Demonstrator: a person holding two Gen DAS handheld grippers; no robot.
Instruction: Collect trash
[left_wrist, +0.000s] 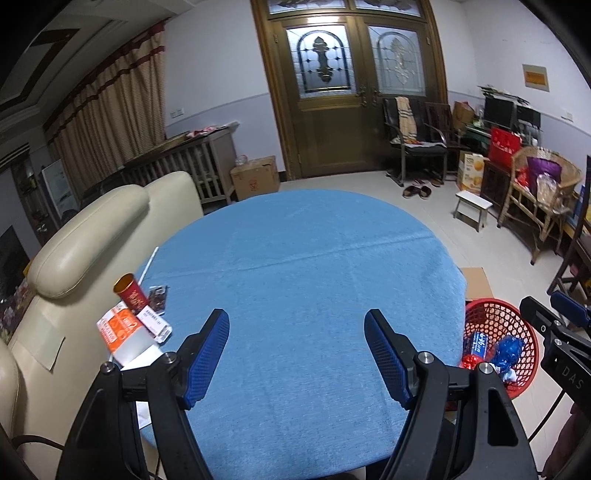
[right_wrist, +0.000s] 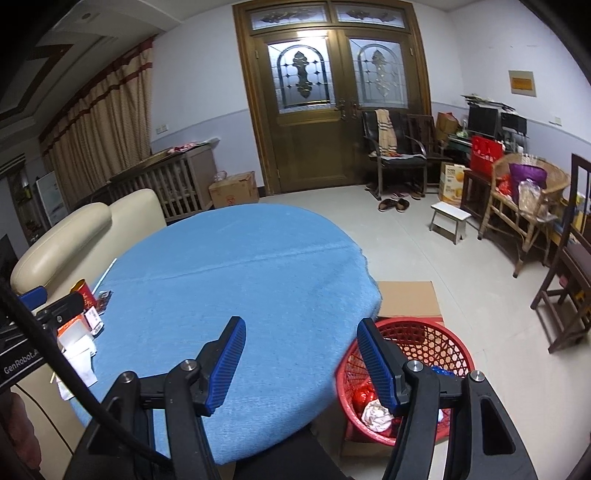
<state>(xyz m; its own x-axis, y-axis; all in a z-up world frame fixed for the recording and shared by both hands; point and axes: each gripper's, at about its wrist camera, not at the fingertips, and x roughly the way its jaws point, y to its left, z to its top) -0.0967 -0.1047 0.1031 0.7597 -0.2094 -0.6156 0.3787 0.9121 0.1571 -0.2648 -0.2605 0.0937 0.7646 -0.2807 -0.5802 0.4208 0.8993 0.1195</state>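
Round counter (left_wrist: 314, 266) covered in blue cloth, seen from both wrist cameras. The left gripper (left_wrist: 296, 325) hovers over the near part of the counter with its blue-padded fingers (left_wrist: 210, 350) spread wide and nothing between them; the right gripper (right_wrist: 301, 334) hovers at the counter's right edge, its fingers (right_wrist: 227, 360) likewise spread and empty, one of them overlapping the red mesh basket (right_wrist: 443, 339) in view. The basket stands on the floor just beside the counter's right edge, on flattened cardboard (right_wrist: 408, 297), and already holds crumpled wrappers. The remaining trash forms a cluster at the counter's left edge, next to the cream sofa (left_wrist: 85, 229): a red paper cup (left_wrist: 129, 291) tilted on its side with its mouth facing up and away, an orange-and-white carton (left_wrist: 122, 326), a small white labelled box (left_wrist: 157, 323), a dark wrapper (left_wrist: 158, 295), white paper scraps (right_wrist: 83, 363) and a thin white straw (left_wrist: 149, 264) lying along the counter's rim. Relative to the left fingers the cluster lies to the left and slightly forward; the right gripper is well apart from it. The left hand is therefore judged the nearer for the next pick, the basket lying on the opposite side of the counter.
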